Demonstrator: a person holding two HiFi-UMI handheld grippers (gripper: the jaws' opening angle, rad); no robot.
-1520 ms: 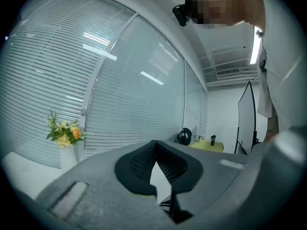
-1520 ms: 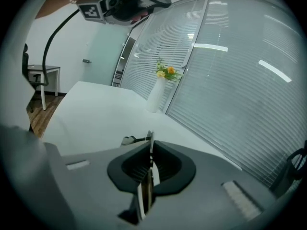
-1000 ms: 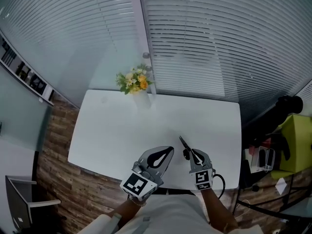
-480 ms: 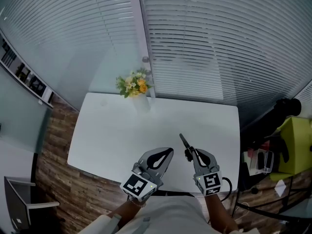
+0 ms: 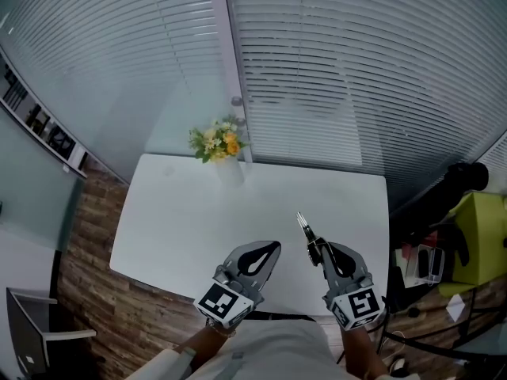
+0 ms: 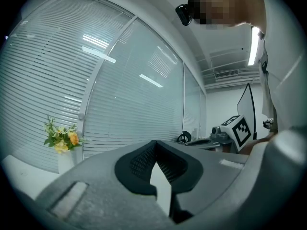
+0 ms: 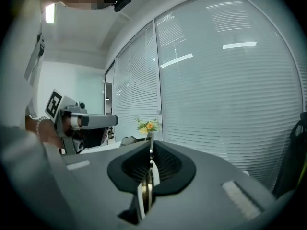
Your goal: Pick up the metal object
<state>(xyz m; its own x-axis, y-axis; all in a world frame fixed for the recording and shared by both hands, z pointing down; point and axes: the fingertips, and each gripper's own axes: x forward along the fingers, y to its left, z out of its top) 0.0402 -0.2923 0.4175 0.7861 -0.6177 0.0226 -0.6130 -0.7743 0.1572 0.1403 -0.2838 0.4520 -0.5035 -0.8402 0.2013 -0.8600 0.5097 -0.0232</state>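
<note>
The right claw (image 5: pixel 318 250) is clamped tight on the thin metal object (image 5: pixel 304 223), which sticks out past its tips above the white table (image 5: pixel 182 212). The left claw (image 5: pixel 268 249), just to its left, is pressed together with nothing in it. Flowers (image 5: pixel 215 139) stand well ahead of both.

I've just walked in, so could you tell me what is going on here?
A person holds a hand-held gripper in each hand over a white table. The right hand-held gripper is shut on a thin metal object, held over the table's near side. The left hand-held gripper beside it is shut and empty. Flowers stand at the far edge.
</note>
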